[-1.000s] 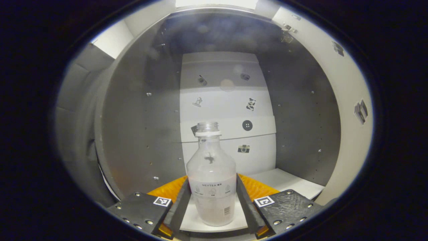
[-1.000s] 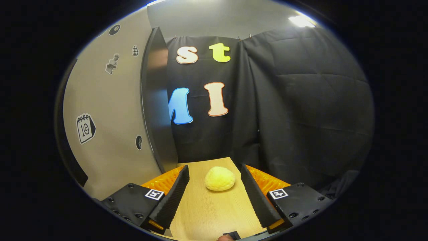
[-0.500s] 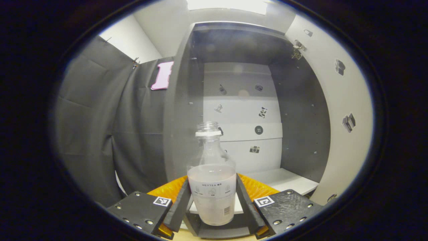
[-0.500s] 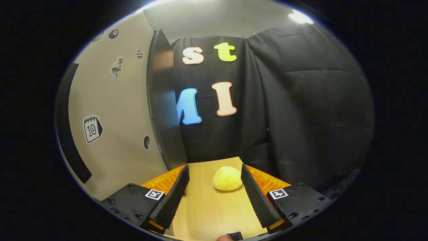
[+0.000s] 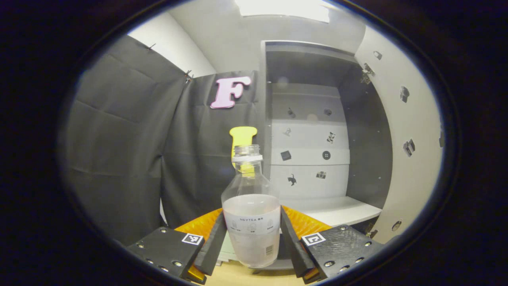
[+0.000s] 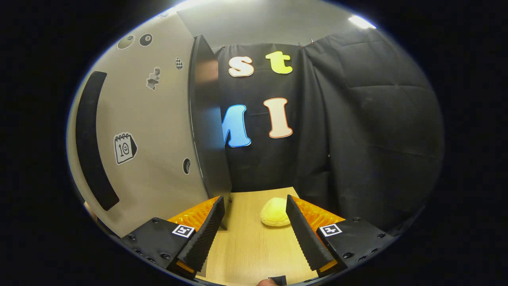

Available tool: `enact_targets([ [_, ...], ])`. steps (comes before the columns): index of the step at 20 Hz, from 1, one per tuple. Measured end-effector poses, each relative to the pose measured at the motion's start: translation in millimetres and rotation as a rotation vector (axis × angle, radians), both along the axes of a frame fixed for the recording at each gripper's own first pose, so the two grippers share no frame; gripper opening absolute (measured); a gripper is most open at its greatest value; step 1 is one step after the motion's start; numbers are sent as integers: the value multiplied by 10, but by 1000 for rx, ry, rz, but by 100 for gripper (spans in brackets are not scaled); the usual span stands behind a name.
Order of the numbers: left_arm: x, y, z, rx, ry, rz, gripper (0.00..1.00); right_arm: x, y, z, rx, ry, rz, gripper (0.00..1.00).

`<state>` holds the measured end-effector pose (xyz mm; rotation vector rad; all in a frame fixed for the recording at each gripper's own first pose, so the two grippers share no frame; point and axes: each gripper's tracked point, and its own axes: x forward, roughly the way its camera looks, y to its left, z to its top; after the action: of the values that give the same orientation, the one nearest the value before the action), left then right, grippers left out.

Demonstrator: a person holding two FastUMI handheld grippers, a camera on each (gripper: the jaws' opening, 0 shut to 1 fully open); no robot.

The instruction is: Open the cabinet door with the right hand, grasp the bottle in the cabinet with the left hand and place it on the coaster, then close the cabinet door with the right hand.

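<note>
A clear uncapped bottle [image 5: 251, 214] with pale liquid in its lower half is upright between the fingers of my left gripper [image 5: 251, 242], which is shut on its body. The bottle is held out in front of the open cabinet [image 5: 313, 131], above the wooden table. The cabinet's white door [image 5: 408, 131] stands swung open at the right of the left gripper view. In the right gripper view the same door [image 6: 147, 143], with its long dark handle [image 6: 93, 143], stands at the left. My right gripper [image 6: 254, 230] is open over the table [image 6: 248, 254], holding nothing.
A yellow bun-like lump [image 6: 275, 212] lies on the table just ahead of the right gripper's fingers. Black cloth walls close the booth behind and on both sides. The cabinet's white shelf [image 5: 333, 208] is bare.
My left gripper has drawn the bottle back out of the cabinet and swung left, so the cabinet now sits farther off and to the right. The right gripper view has shifted slightly left relative to the door.
</note>
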<state>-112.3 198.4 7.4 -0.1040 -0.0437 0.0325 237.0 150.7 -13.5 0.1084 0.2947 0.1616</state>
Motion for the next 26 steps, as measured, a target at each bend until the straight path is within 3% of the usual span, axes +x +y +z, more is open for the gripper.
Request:
enact_targets([
  [7, -267, 189, -208, 8, 16, 39, 75, -106, 178, -118, -22, 22, 80, 98],
  [8, -334, 216, -243, 1, 21, 43, 77, -119, 190, -125, -21, 29, 84, 93],
  [9, -373, 218, -285, -10, 27, 44, 77, -130, 192, -134, -20, 31, 86, 98],
  [12, -497, 185, -435, -44, 56, 41, 75, -145, 202, -111, -24, 15, 87, 98],
  [13, -539, 194, -476, -48, 63, 45, 75, -151, 206, -124, -23, 11, 89, 93],
  [14, -576, 209, -526, -50, 70, 45, 72, -153, 216, -144, -21, 14, 90, 98],
  [16, -625, 203, -632, -55, 91, 45, 72, -158, 227, -209, -16, 29, 89, 98],
  [20, -737, 189, -837, -58, 132, 39, 72, -185, 231, -312, -26, 43, 83, 98],
  [21, -758, 181, -898, -56, 149, 38, 72, -195, 208, -360, -34, 50, 74, 93],
  [22, -791, 180, -979, -51, 166, 38, 75, -216, 179, -391, -36, 60, 68, 98],
  [25, -808, 167, -1129, -47, 209, 36, 75, -262, 109, -489, -45, 81, 48, 98],
  [26, -825, 167, -1186, -44, 220, 34, 75, -273, 81, -498, -53, 81, 41, 93],
])
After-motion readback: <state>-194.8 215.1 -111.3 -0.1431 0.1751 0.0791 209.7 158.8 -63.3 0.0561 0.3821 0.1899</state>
